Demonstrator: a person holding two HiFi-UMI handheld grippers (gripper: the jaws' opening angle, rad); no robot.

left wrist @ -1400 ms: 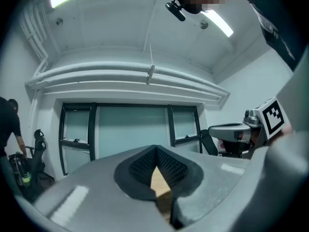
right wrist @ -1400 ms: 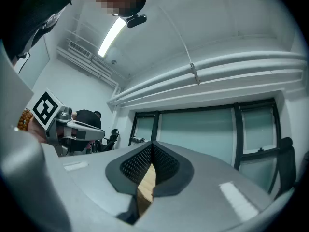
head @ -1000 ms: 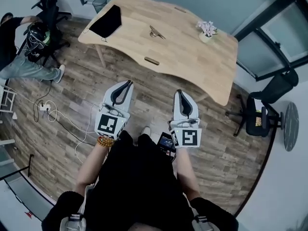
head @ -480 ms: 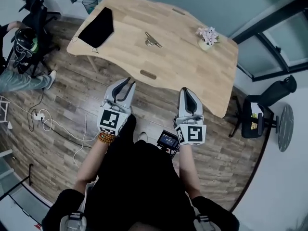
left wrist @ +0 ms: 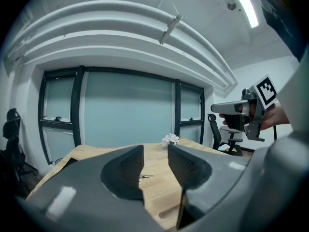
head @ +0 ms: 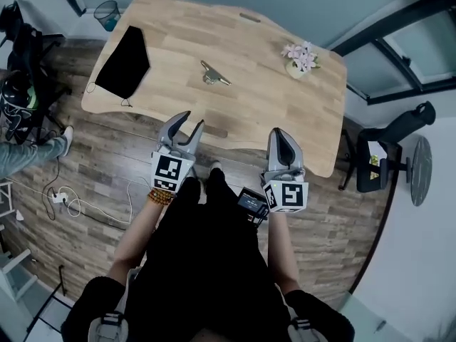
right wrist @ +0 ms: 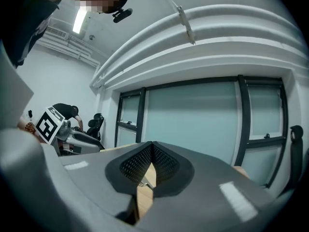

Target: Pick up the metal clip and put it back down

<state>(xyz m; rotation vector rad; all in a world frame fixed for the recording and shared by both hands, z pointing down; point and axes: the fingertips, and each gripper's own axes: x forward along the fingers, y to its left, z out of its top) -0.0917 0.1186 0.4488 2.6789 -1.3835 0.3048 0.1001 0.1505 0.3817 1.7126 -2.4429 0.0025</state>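
Observation:
The metal clip [head: 212,75] lies on the wooden table [head: 271,112], near its middle, and nothing touches it. In the left gripper view the clip [left wrist: 146,177] shows small and far off, through the gap between the jaws. My left gripper [head: 193,120] is open and empty, held at the table's near edge well short of the clip. My right gripper [head: 278,133] is shut with its fingertips meeting and nothing visible between them. It hovers over the near edge, further right. In the right gripper view a thin strip of table shows below the jaws.
A black flat mat [head: 122,63] covers the table's left end. A small pot of pale flowers [head: 299,57] stands at the far right. Office chairs [head: 395,137] stand on the wood floor to the right, and cables [head: 68,194] lie at the left. A seated person's leg [head: 28,152] is at the far left.
The person has stepped up to the table, so it now sits closer under both grippers. Both grippers moved forward to its near edge. The clip has not moved.

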